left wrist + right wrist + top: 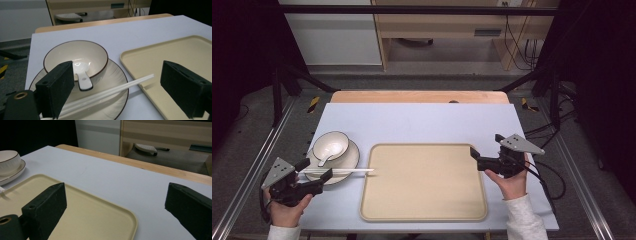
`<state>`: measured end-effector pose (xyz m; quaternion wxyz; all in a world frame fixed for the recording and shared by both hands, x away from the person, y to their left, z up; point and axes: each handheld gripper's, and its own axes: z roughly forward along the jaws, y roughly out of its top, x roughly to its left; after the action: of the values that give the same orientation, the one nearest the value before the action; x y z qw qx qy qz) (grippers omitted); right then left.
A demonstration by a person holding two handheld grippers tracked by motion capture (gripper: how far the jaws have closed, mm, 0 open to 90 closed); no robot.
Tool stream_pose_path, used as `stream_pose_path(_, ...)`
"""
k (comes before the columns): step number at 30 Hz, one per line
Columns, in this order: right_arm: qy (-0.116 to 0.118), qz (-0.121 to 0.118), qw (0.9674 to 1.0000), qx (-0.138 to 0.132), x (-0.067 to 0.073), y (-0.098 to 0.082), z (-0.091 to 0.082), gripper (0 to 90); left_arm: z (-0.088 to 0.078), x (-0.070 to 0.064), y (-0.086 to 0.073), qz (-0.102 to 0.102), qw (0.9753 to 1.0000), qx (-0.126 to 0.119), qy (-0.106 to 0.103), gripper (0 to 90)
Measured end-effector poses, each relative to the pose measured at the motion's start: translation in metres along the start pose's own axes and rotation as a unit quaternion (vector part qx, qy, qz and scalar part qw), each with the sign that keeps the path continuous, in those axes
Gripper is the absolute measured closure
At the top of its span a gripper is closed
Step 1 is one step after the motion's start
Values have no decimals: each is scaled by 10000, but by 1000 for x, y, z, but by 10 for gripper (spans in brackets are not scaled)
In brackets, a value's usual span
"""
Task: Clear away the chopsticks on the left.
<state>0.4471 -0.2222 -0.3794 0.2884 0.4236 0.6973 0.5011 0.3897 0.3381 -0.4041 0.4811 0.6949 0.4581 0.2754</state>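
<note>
I hold my left gripper (pixel 314 172) low at the near left corner of the counter (pixel 422 120); my left hand (pixel 287 210) wraps its body from below, and the jaws point right and a little away from me, toward the plate (pixel 352 157); the jaws stand wide apart and grip nothing. In the left gripper view the chopsticks (pixel 110 92) run between my jaws, lying on the plate, and their far tips reach over the rim of the tray (pixel 130 62); the left jaw hides their near end, so I cannot tell if it touches them. The bowl (pixel 75 57) sits on the plate, upright, with a white spoon (pixel 83 77) inside it, handle over the near rim.

My right gripper (pixel 484 157) is at the right side of the counter, just beside the right edge of the tray (pixel 424 182); my right hand (pixel 512 182) holds it from underneath, wrist bent up, sleeve (pixel 524 217) at the counter edge; the jaws point left, toward the tray. In the right gripper view these jaws are also fully spread, with only the tray corner (pixel 100 217) and bare counter (pixel 130 182) between them; the bowl (pixel 8 161) is far at the left.
</note>
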Motion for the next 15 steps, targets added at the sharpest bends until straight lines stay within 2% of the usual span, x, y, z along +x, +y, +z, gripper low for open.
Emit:
stream_pose_path(3,45,-14,10000,55,3,0,2,42,-1,2,-9,45,9998,198,11,123)
stream_pose_path(6,47,-30,10000,71,4,-1,3,42,0,3,-12,61,9996,272,-51,141)
stream_pose_path(7,58,-60,9999,118,5,-2,4,42,2,4,-14,143,9991,398,-48,147)
stream_pose_path(8,58,-60,9999,118,5,-2,4,42,2,4,-14,143,9991,398,-48,149)
stream_pose_path(12,28,-99,9998,188,6,-4,7,41,9,4,-17,290,9975,650,-20,161)
stream_pose_path(13,47,-102,9997,199,7,-4,7,41,12,4,-19,389,9960,799,21,166)
stream_pose_path(14,47,-102,9997,199,7,-4,7,41,12,4,-19,389,9960,799,21,172)
stream_pose_path(15,38,-99,9997,211,7,-4,7,42,16,5,-21,465,9946,925,48,176)
